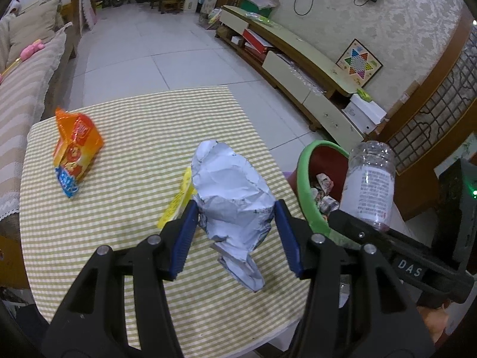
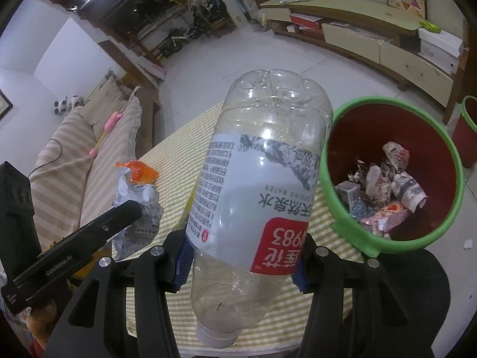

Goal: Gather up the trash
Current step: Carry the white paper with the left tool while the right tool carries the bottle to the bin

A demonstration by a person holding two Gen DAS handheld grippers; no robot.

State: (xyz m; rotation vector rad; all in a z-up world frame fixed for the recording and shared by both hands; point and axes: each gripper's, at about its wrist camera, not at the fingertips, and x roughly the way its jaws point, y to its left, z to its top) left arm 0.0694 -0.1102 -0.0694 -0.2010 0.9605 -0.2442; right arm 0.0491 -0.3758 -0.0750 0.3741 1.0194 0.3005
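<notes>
**Over the checked table, both claws full**

Above the yellow-checked tablecloth (image 1: 119,137), my left claw (image 1: 235,208) has closed its blue pads (image 1: 186,232) on a crumpled ball of grey-white paper (image 1: 232,191). One pad presses each side of the wad, and its lower tail hangs down between my black fingers, clear of the cloth. A strip of yellow wrapper (image 1: 179,200) lies on the table just behind the paper. Further off, near the far left corner, an orange snack bag (image 1: 76,146) with a blue end sits by itself, untouched.

My right claw (image 2: 241,256) is clamped around an empty clear plastic bottle (image 2: 259,185). I hold it upside down, white cap (image 2: 216,337) nearest my camera and the ridged base pointing away, with the pads gripping just below the red part of its label. The bottle leans a little to the right.

Beside the table's right edge stands the red bin (image 2: 387,128) with a green rim, and in it already lie crumpled papers and a small carton. From my right camera the bottle's base is just left of the rim, not yet over the opening. From my left camera the bottle (image 1: 369,185) shows beside the bin (image 1: 304,185). In my right camera's picture a second green-rimmed bin (image 2: 468,131) stands further right, by the low cabinet (image 2: 372,44).
</notes>
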